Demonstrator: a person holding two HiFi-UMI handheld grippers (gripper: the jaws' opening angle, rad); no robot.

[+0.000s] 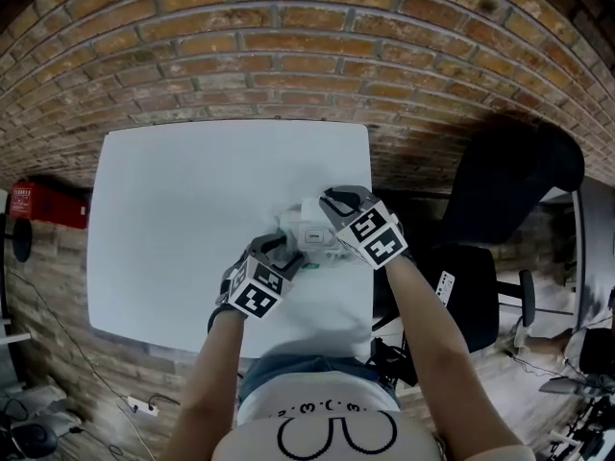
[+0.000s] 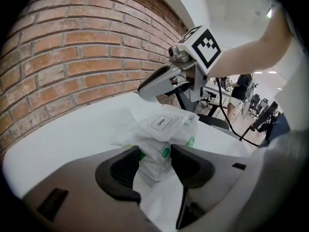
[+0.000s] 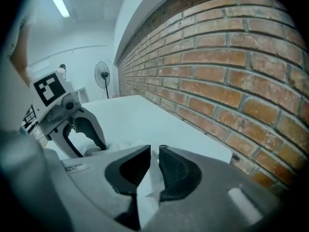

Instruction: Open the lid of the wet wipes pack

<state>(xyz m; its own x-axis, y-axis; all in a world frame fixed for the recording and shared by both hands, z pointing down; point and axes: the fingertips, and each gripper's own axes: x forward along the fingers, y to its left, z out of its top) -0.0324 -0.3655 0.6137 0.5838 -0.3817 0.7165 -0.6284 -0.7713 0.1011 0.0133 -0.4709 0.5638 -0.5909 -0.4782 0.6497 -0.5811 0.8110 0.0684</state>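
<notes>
The wet wipes pack (image 1: 309, 242) is a crumpled white pouch with green print and an "OPEN" label (image 2: 161, 123), lying near the front right of the white table (image 1: 173, 219). My left gripper (image 1: 286, 249) pinches the pack's near end (image 2: 155, 153) between its pads (image 2: 126, 168). My right gripper (image 1: 328, 198) hangs just above the pack's far end, jaws nearly together on a thin white sheet (image 3: 148, 178) that rises from the pack's top (image 2: 139, 109). I cannot tell whether that sheet is the lid flap or a wipe. In the left gripper view the right gripper (image 2: 143, 89) tilts down toward the pack.
A brick wall (image 1: 288, 56) runs behind the table. A dark office chair (image 1: 500, 190) stands to the right of the table, and a red object (image 1: 48, 203) sits on the floor at the left. A fan (image 3: 102, 70) stands far off by the wall.
</notes>
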